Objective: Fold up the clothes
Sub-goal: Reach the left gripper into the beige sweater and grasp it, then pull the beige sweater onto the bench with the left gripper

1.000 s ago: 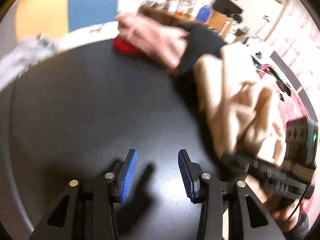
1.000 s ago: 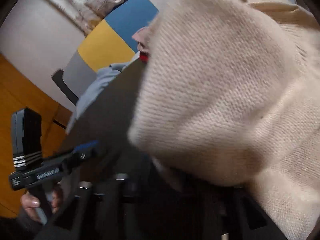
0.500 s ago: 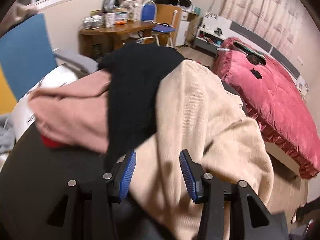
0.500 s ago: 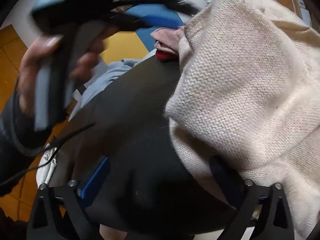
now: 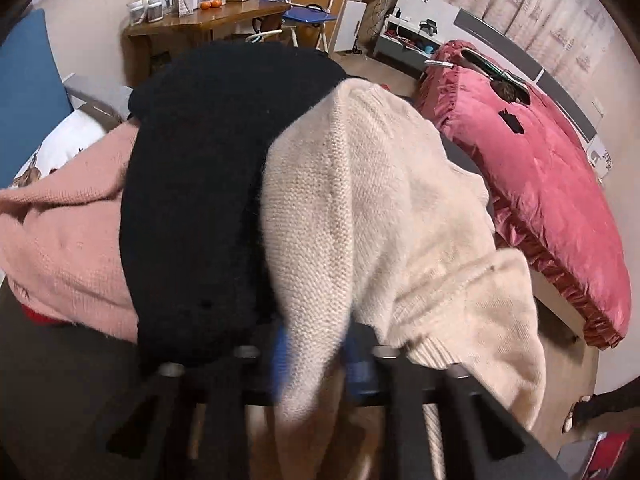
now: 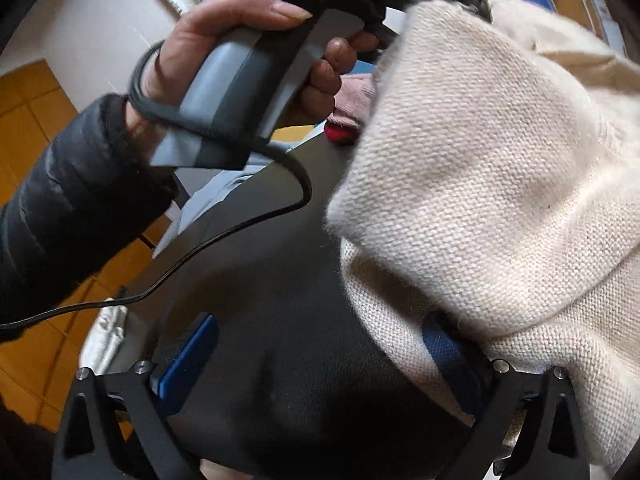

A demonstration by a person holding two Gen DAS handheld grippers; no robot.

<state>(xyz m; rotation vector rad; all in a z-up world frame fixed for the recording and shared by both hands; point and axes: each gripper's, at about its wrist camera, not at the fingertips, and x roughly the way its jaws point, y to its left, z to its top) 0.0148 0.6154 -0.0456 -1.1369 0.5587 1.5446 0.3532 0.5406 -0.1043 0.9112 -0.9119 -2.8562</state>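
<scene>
Two grippers are working the cream sweater (image 5: 384, 216) heaped on the dark table (image 6: 280, 280): the left gripper (image 5: 316, 356) is pinching its fold. Only the right view is showing the right gripper (image 6: 320, 356) spread wide, plus the hand (image 6: 240, 44) gripping the left tool.

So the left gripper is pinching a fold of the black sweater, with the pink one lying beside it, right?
Not quite. The left wrist view shows the left gripper pinching a fold of the cream sweater, not the black sweater. The pink one does lie beside the black one.

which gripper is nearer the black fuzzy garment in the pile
Left. The left gripper sits right beside the black fuzzy garment, jaws around a fold of the cream knit sweater. The right gripper is farther off, at the sweater's edge.
</scene>
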